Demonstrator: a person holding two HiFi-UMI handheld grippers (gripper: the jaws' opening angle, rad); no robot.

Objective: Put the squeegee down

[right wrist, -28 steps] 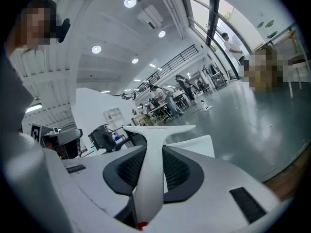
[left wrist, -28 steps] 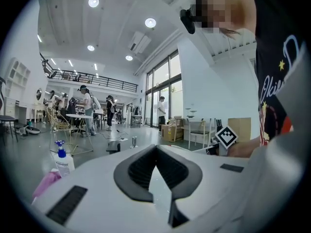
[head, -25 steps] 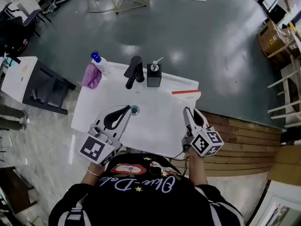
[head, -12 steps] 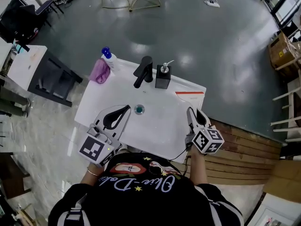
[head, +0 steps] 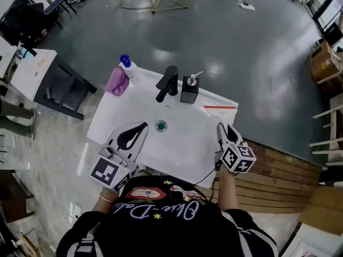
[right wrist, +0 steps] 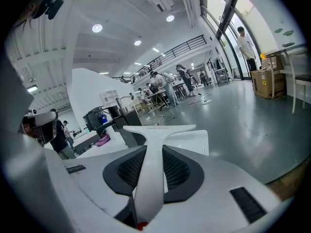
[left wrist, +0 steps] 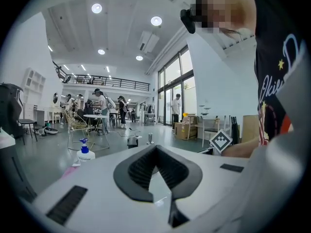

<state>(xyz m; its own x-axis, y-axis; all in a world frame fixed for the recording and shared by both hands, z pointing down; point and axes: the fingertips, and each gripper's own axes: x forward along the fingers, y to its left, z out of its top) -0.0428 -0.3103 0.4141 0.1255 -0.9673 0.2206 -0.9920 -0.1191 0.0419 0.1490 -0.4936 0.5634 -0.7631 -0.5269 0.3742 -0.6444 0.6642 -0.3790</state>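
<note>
The squeegee [head: 220, 109] is white with a red-edged blade, and its handle runs back into my right gripper [head: 225, 129]. That gripper is shut on the handle over the right rear corner of the white sink [head: 120, 123]. In the right gripper view the handle [right wrist: 149, 178] lies between the dark pads and the blade [right wrist: 163, 128] spreads out ahead. Whether the blade touches the sink I cannot tell. My left gripper [head: 144, 126] hovers over the sink's front left, its tips meeting and nothing between them [left wrist: 156, 148].
A black faucet [head: 167, 82], a black soap dispenser [head: 188, 90], a blue-capped spray bottle [head: 127, 66] and a purple cloth [head: 116, 82] line the sink's back edge. The drain [head: 161, 126] sits mid-basin. Wooden boards [head: 284, 159] lie to the right, a dark table [head: 59, 90] to the left.
My right gripper has sunk a little with the squeegee still in it. The left gripper has drifted slightly. The head view has shifted, so the sink sits lower in the picture.
</note>
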